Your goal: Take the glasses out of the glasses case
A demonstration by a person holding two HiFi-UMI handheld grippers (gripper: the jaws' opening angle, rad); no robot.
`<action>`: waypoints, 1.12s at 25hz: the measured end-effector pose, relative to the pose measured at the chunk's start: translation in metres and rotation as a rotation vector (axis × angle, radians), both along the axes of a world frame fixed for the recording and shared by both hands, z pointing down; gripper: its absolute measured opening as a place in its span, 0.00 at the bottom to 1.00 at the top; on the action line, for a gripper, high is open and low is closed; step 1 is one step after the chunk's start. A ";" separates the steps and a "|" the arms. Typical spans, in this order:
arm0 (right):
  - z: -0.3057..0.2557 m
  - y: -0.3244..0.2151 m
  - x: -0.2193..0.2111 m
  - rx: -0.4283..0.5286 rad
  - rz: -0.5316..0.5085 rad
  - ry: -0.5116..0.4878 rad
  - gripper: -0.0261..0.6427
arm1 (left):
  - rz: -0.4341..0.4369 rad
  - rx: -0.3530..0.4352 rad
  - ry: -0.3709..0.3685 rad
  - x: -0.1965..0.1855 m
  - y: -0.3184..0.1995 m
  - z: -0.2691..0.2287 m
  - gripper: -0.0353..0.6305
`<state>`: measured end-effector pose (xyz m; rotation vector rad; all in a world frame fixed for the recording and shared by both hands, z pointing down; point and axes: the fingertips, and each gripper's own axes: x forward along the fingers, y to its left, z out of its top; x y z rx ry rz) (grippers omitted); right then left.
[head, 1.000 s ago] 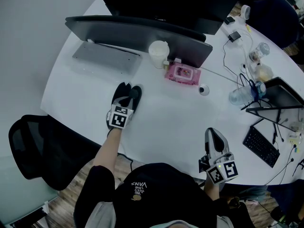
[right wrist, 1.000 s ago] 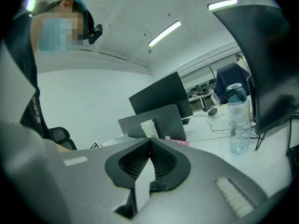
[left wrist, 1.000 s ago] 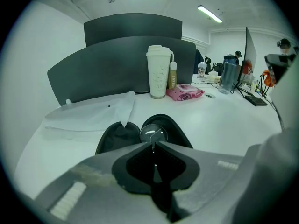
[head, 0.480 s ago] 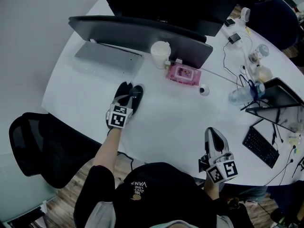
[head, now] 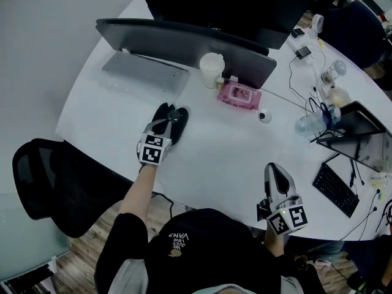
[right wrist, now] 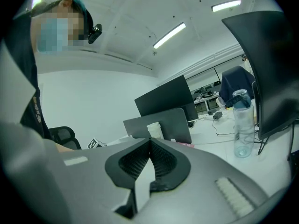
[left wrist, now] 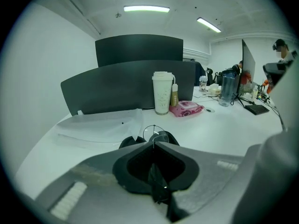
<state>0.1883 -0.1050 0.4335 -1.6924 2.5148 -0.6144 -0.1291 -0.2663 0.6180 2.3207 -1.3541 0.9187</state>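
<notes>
A black glasses case (head: 178, 127) lies open on the white table (head: 220, 152), left of centre. My left gripper (head: 166, 122) is right over it, shut on thin wire-rimmed glasses (left wrist: 154, 133). One round lens stands just past the jaw tips, with the case (left wrist: 129, 142) dark behind it. In the head view the glasses are only a faint glint by the fingertips. My right gripper (head: 274, 170) rests near the table's front edge, far from the case. Its jaws (right wrist: 150, 141) are shut with nothing between them.
Beyond the case are a grey panel (head: 184, 41), a white lidded cup (head: 211, 70), a pink wipes packet (head: 239, 95) and a flat grey sheet (head: 144, 72). A water bottle (head: 312, 122), cables and a black keyboard (head: 335, 188) crowd the right side. An office chair (head: 43, 182) sits at the left.
The head view has shifted slightly. My left gripper stays shut at the case, edged a little farther over it. The right gripper has not moved.
</notes>
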 end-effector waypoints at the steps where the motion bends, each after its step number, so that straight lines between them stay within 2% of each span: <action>1: -0.001 0.001 -0.002 0.003 -0.004 0.000 0.04 | -0.001 0.009 0.003 -0.001 0.001 -0.004 0.07; 15: -0.015 0.024 -0.027 0.043 -0.039 0.000 0.04 | -0.050 0.149 0.051 -0.026 0.026 -0.060 0.07; 28: -0.030 0.060 -0.054 0.087 -0.063 0.009 0.04 | -0.072 0.246 0.119 -0.049 0.077 -0.098 0.07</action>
